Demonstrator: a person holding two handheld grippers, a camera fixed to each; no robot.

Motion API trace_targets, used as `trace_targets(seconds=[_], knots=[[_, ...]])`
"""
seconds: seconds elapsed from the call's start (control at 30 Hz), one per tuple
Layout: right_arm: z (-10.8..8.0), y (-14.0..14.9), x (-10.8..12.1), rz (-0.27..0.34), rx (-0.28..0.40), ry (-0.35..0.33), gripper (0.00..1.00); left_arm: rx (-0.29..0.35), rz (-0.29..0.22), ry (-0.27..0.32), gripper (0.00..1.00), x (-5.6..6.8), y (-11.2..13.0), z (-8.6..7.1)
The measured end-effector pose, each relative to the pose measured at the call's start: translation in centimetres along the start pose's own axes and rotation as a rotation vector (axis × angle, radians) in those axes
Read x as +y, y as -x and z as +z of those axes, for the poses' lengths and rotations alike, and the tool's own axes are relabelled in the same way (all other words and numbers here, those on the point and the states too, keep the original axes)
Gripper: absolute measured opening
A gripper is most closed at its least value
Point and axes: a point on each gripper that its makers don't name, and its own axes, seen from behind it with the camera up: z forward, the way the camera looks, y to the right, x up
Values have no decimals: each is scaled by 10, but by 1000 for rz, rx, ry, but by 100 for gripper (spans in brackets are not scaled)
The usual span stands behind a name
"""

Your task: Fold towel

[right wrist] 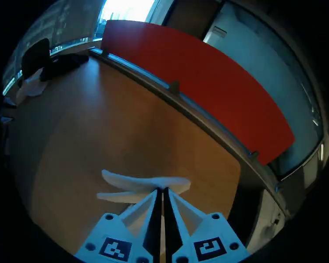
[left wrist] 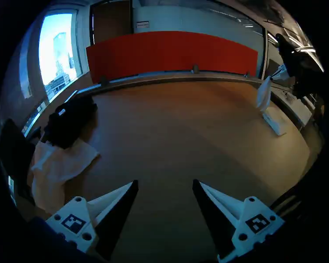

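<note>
Right gripper view: my right gripper [right wrist: 161,189] is pinched on the white towel [right wrist: 142,183], spread across its tips; my left gripper [left wrist: 164,183] gapes over the table [left wrist: 173,131].

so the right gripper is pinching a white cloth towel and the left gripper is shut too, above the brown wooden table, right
Not quite: the left gripper is open, its two fingers spread well apart above the brown wooden table, as the left gripper view shows. The right gripper is indeed pinching the white cloth towel.
</note>
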Motion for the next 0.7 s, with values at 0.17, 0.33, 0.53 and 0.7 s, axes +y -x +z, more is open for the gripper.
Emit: trace_targets(seconds=[0.17,0.33,0.53,0.7], knots=[[-7,13,5,9,-11,12,2,1,9,7,92,4,-3,1],[-18,35,8,18,-34,23,2,3,18,13,92,7,-6,2],[-30,78,5,56,-79,32,2,4,28,19,92,10,-7,2],[-35,116,0,105,-121,38,2,-1,36,20,92,12,-4,0]])
